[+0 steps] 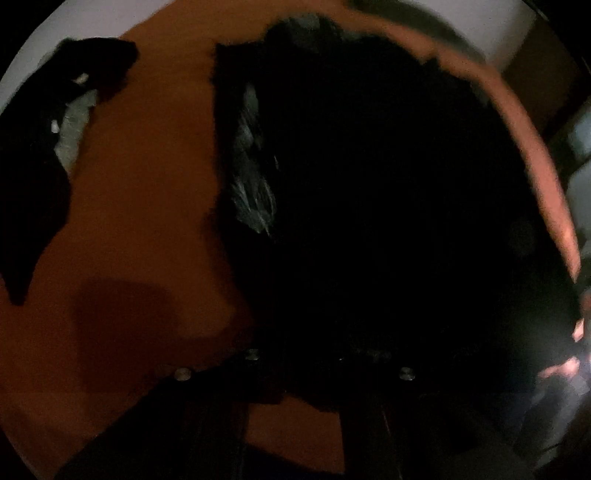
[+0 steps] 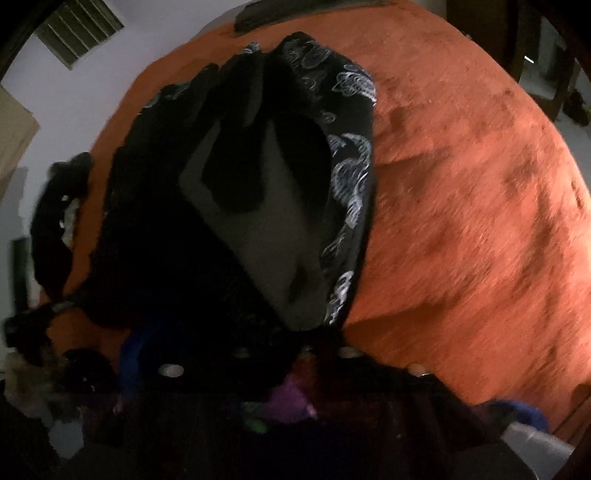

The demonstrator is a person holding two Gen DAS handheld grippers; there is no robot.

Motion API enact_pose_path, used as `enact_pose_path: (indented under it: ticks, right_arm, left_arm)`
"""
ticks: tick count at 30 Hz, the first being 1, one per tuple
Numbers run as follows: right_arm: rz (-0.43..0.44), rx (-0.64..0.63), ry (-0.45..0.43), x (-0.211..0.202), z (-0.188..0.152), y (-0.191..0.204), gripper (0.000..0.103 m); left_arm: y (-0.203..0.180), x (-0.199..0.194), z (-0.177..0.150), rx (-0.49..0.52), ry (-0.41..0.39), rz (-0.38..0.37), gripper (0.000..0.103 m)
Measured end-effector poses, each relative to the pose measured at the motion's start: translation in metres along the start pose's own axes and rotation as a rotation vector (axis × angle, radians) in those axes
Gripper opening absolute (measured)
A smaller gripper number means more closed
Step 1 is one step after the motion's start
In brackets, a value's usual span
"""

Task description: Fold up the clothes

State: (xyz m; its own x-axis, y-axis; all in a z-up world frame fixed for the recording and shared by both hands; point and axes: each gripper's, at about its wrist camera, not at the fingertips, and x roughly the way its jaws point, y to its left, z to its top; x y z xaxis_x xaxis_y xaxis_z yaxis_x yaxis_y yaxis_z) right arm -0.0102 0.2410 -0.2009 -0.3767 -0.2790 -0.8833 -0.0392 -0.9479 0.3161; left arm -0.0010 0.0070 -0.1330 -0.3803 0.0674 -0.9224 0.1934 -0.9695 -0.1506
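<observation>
Black garment with white paisley print — bunched in loose heap on orange bedspread, grey inner lining turned up at middle. Second dark garment — crumpled near bedspread's far-left edge, well apart from heap.

One orange bedcover filled most of both views. Two dark garments lay on it. One was a large black garment with a white swirl print, at the centre of the right wrist view and across the centre and right of the left wrist view. The other was a smaller black piece with a pale patch, at the upper left of the left wrist view and at the left edge of the right wrist view. One slatted vent showed at the upper left of the right wrist view. Blur and darkness hid any further count along the lower edges.
</observation>
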Motion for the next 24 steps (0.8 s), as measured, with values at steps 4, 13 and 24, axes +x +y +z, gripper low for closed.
enact_pose_path:
  ticks: [4,13,24]
  right_arm:
    - [-0.072,-0.085,-0.153,-0.06,0.05,0.032,0.009]
    - [-0.108,-0.14,-0.375,-0.238,0.216,0.124,0.009]
    - [-0.097,-0.083,-0.442,-0.355,0.297,0.171,0.008]
  left_arm:
    - [-0.036,-0.07,0.047,0.084,-0.147,-0.052,0.006]
    - [-0.048,-0.225,0.226,0.0,-0.3,-0.207,0.006]
    - [-0.075,-0.349,0.316,-0.069,-0.407,-0.236,0.006]
